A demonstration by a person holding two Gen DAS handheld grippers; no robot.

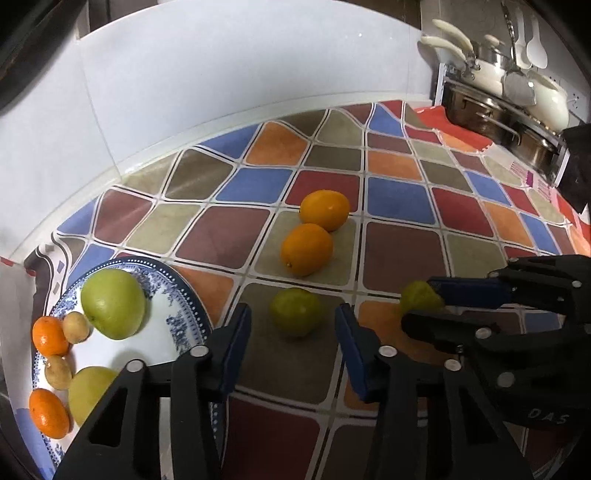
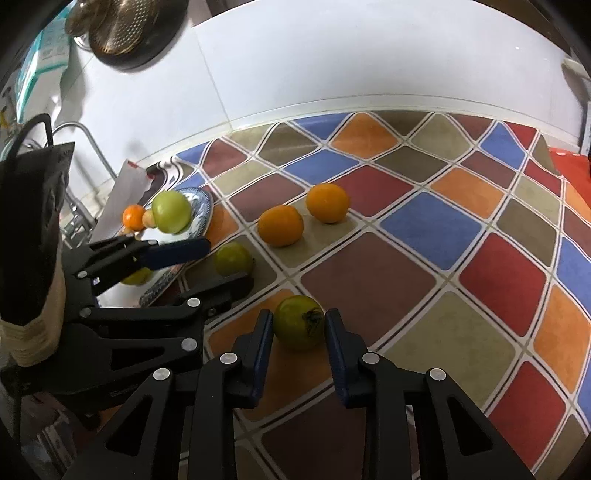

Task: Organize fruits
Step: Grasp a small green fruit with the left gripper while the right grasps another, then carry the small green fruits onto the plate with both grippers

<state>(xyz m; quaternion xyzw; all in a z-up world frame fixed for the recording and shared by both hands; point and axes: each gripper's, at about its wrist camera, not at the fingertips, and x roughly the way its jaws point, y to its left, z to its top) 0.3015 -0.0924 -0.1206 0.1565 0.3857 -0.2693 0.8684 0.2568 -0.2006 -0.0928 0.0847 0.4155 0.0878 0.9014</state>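
Note:
On the chequered cloth lies a small green fruit (image 1: 295,312) between the fingertips of my left gripper (image 1: 292,310), whose blue pads stand a little clear of it on both sides, so it is open. My right gripper (image 2: 298,315) is shut on a second green fruit (image 2: 299,326), pads against its sides, low over the cloth. The left wrist view has that gripper (image 1: 421,304) at the right, and the right wrist view has the left gripper (image 2: 229,261) at the left. Two oranges (image 1: 306,249) (image 1: 325,210) lie just beyond. A blue-and-white plate (image 1: 177,291) at the left holds green apples, tangerines and small brown fruits.
A white tiled wall (image 1: 221,92) runs behind the counter. Steel pots and hanging utensils (image 1: 498,110) fill the far right corner. A cleaver (image 2: 125,192) lies beyond the plate near a sink tap (image 2: 85,136). A strainer (image 2: 122,29) hangs on the wall.

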